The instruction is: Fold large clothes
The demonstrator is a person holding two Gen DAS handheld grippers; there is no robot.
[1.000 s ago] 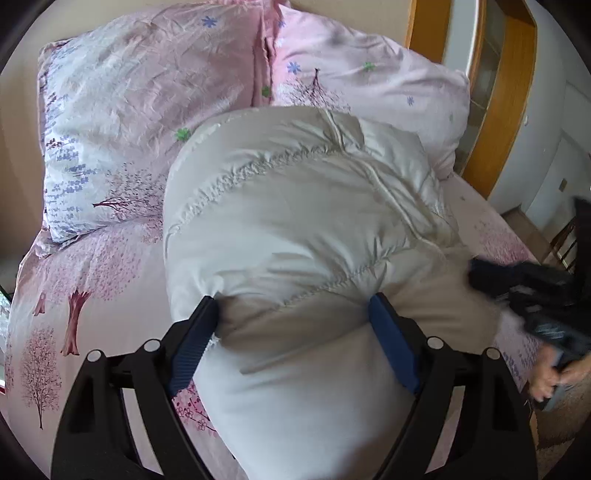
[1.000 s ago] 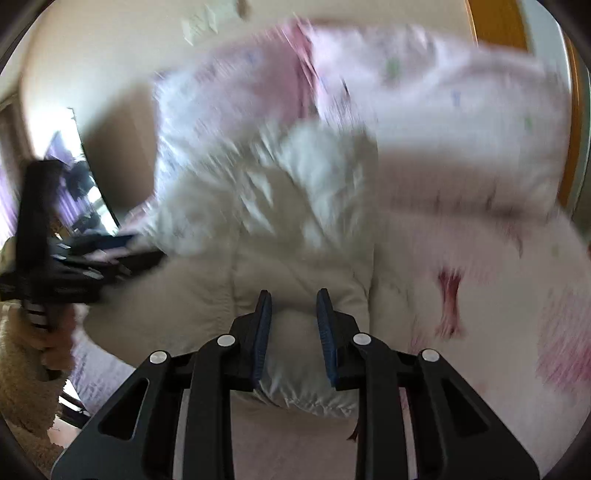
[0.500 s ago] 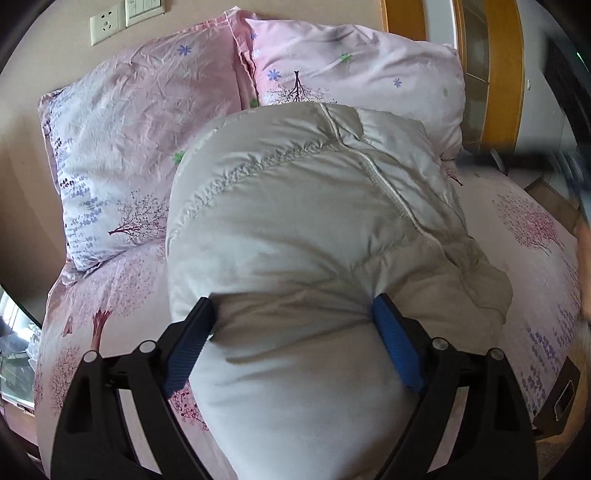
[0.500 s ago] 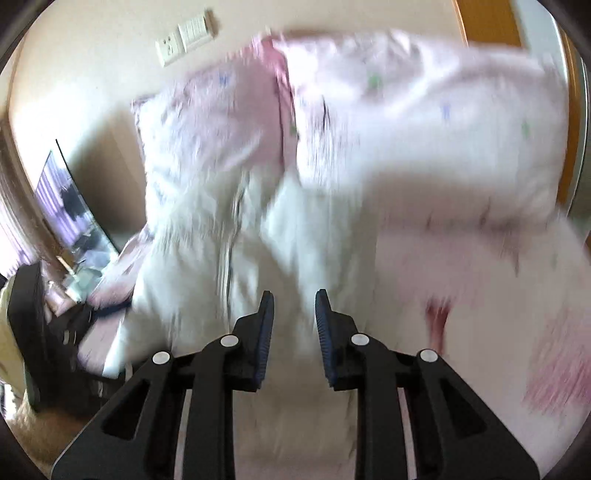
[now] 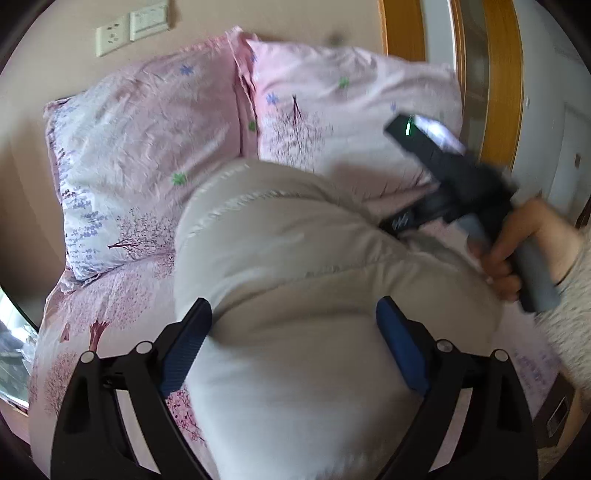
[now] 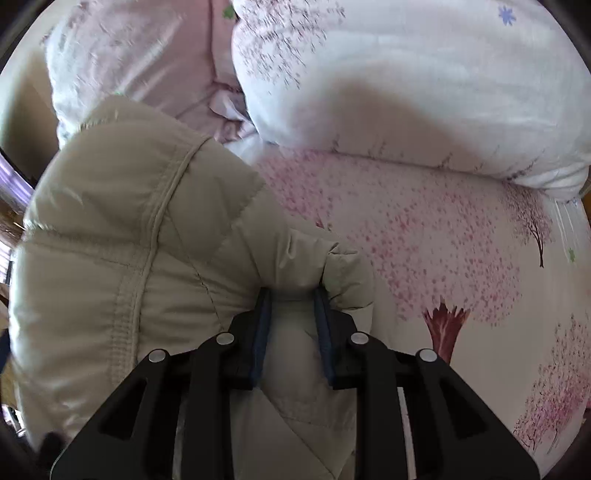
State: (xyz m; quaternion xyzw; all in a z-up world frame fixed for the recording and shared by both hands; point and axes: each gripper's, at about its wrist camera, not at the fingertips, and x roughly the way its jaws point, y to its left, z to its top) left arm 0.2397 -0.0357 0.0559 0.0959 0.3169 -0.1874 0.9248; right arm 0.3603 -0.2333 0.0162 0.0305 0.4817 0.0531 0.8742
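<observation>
A cream puffy down jacket [image 5: 295, 258] lies bunched on the pink bed. My left gripper [image 5: 293, 339] has its jaws wide apart, with a thick roll of the jacket filling the gap between them. My right gripper [image 6: 291, 314] is shut on a fold of the same jacket [image 6: 147, 258] at its right edge. In the left wrist view the right gripper [image 5: 436, 177] and the hand holding it are blurred at the jacket's far right side.
Two pink floral pillows [image 5: 147, 140] [image 5: 340, 110] lean at the headboard just behind the jacket. The floral bedsheet [image 6: 443, 240] spreads to the right. A wall socket [image 5: 110, 35] and a wooden door frame [image 5: 502, 74] are beyond the bed.
My right gripper swung from the front of the bed to the jacket's far right side and closed on a fold there. My left gripper stays around the jacket roll.
</observation>
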